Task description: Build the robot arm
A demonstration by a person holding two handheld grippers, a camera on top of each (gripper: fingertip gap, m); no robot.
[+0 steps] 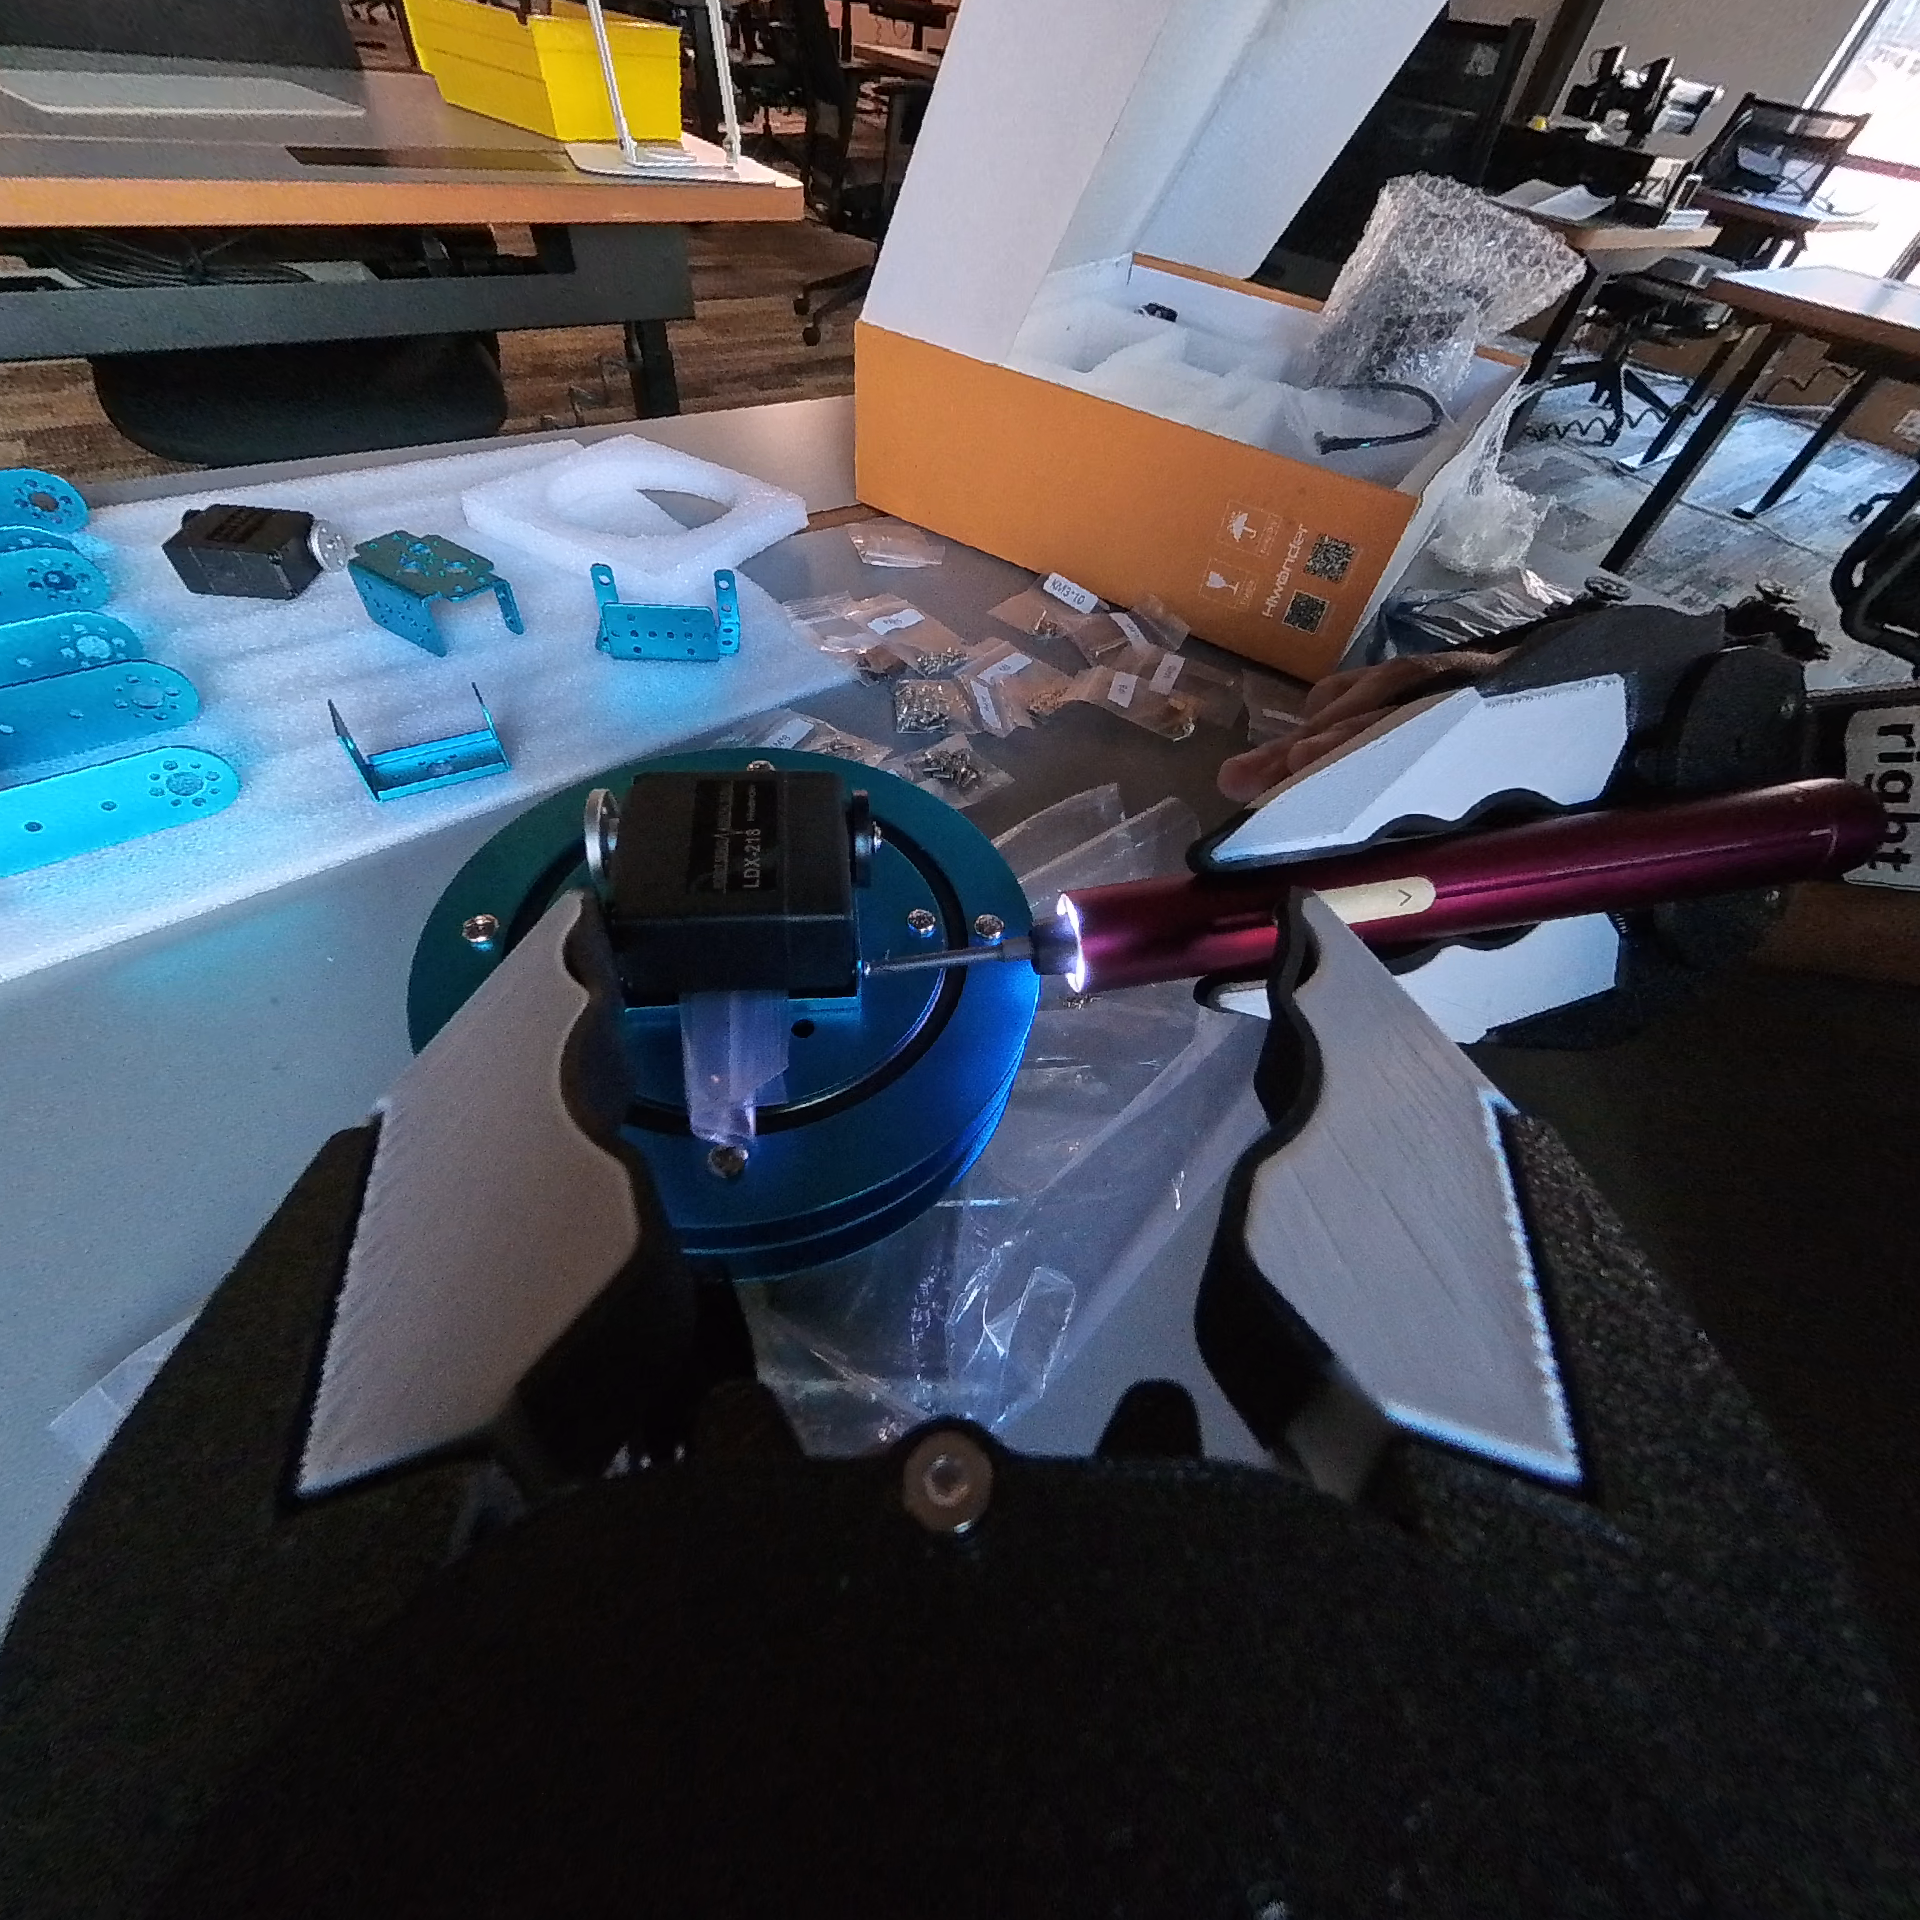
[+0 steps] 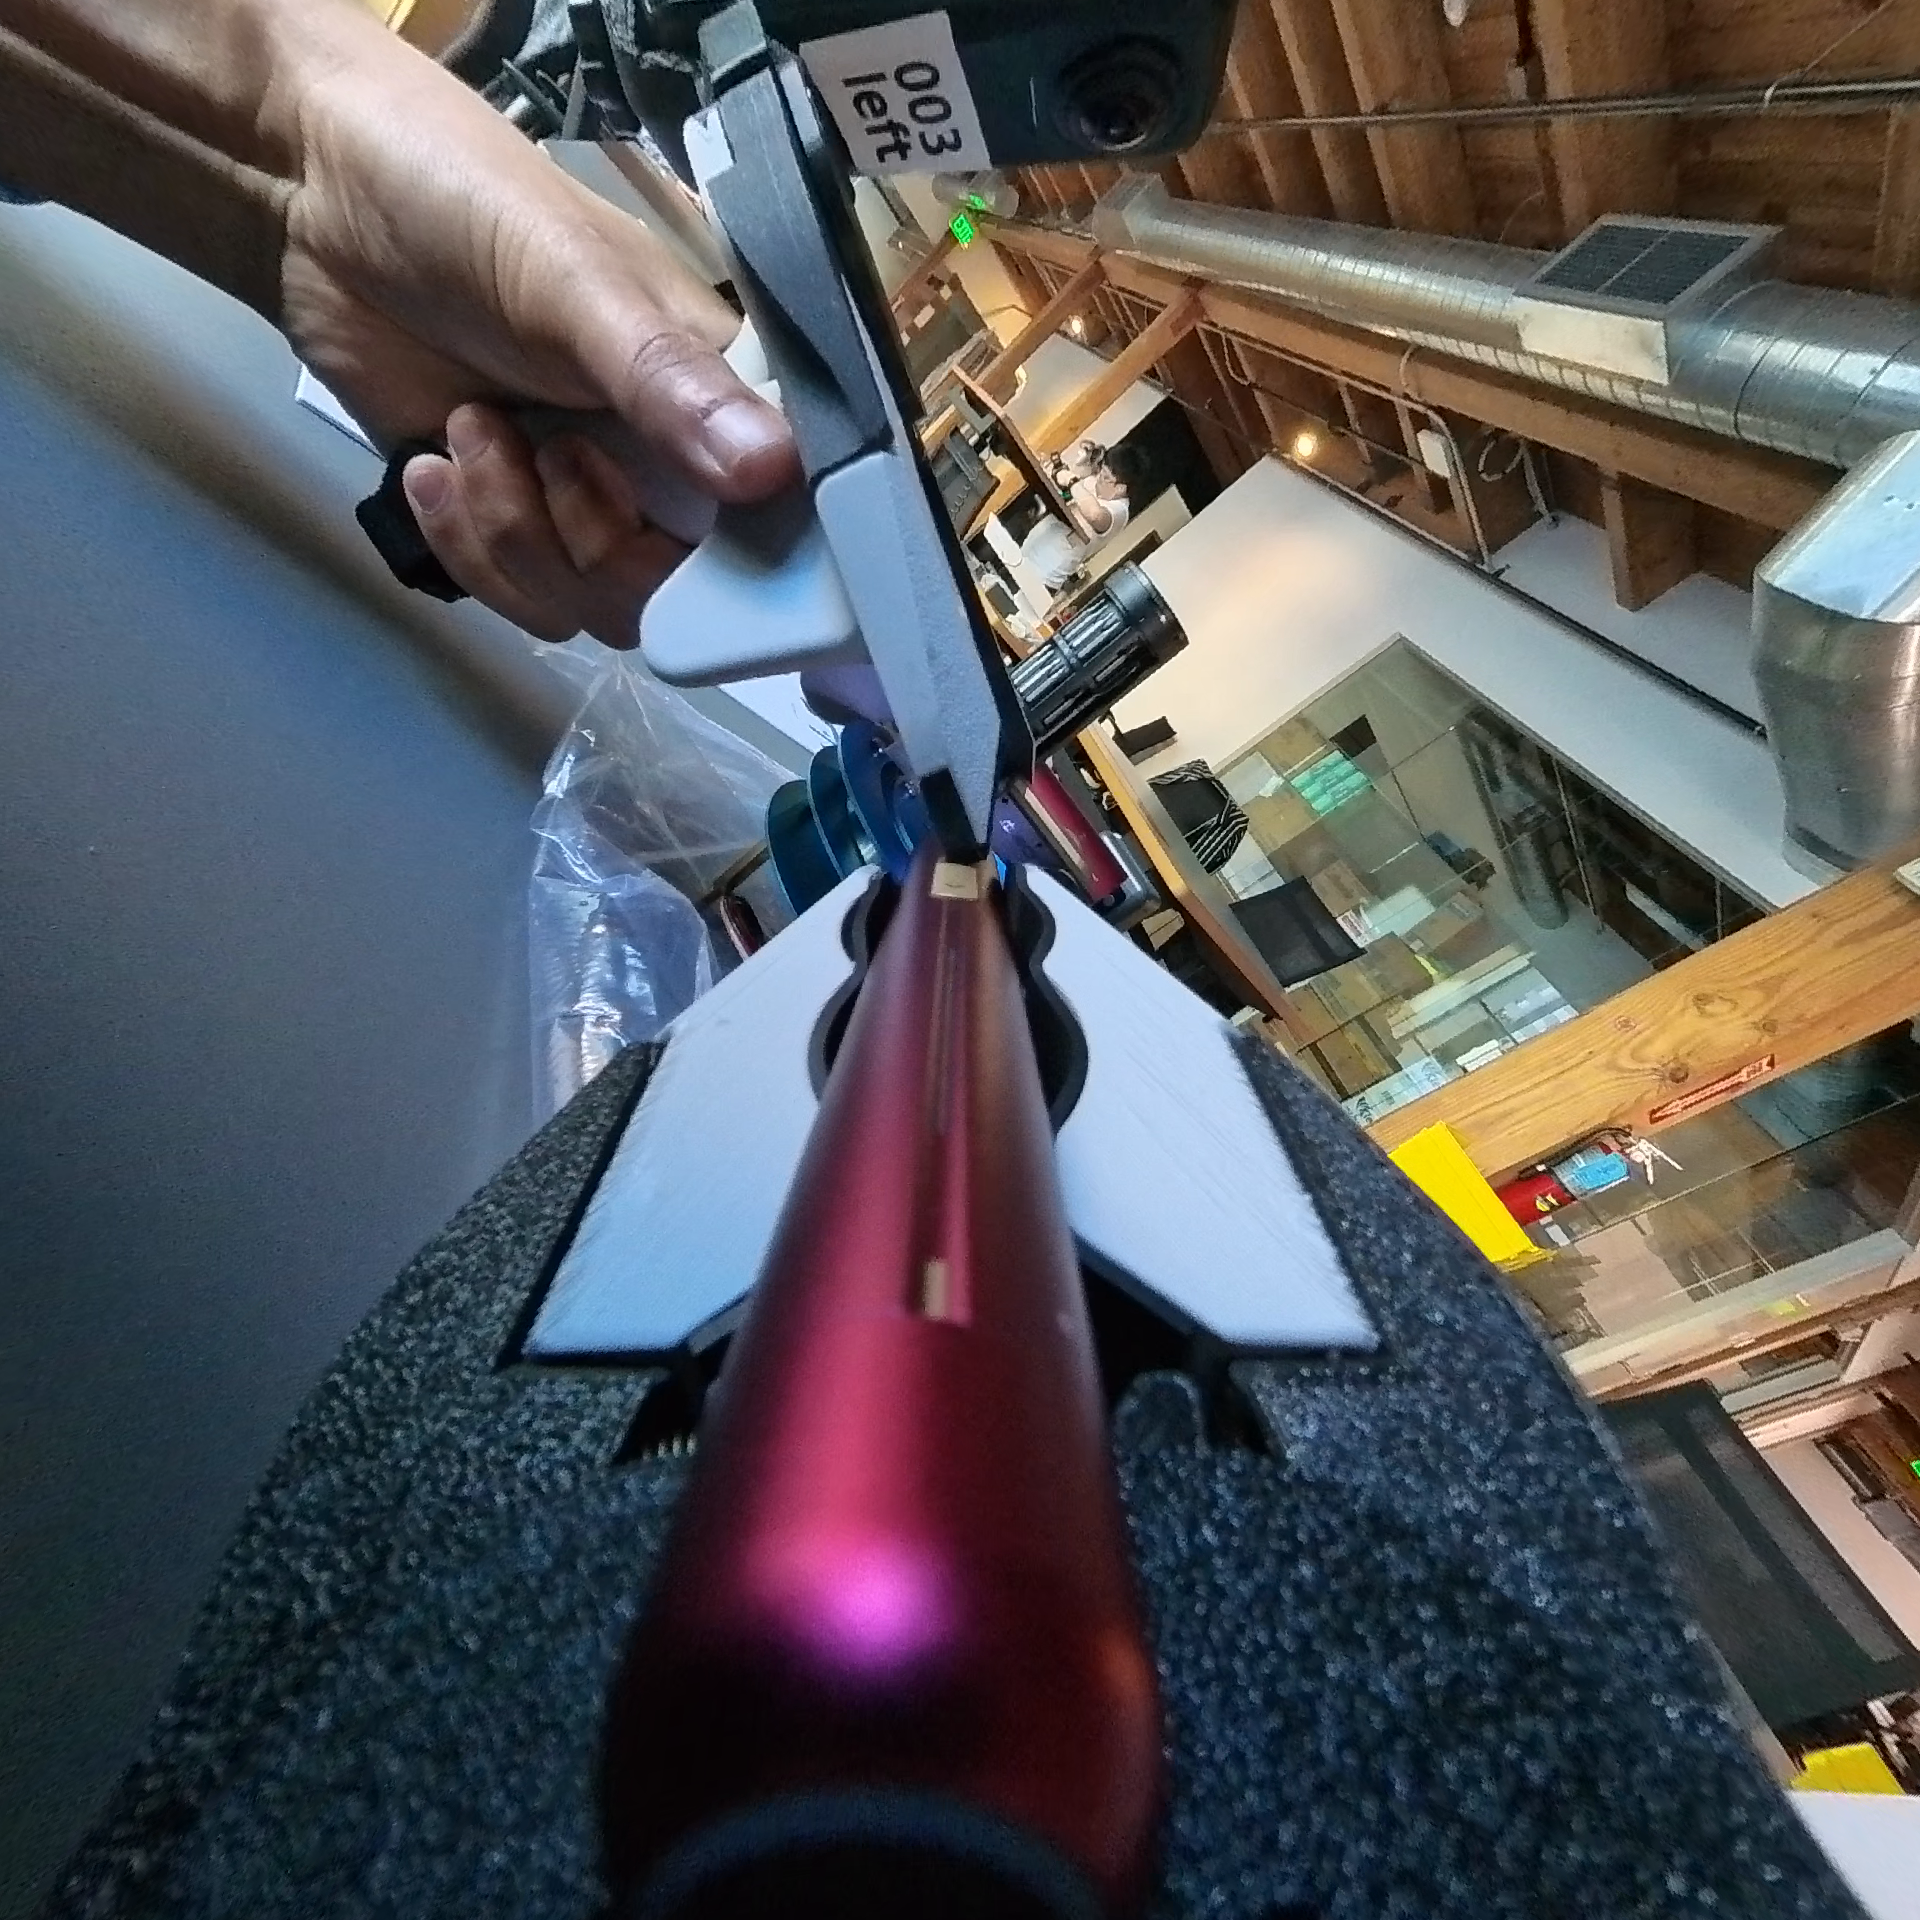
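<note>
Right gripper [image 2: 940, 904] clamps screwdriver [image 1: 1195, 920]; bit at servo [image 1: 732, 904].

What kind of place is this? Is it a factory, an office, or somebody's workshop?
Most likely a shared workshop or lab in a converted industrial building. Blue metal brackets and small bags of screws lie on the table beside an opened kit box, and overhead run bare wooden beams and silver air ducts.
</note>
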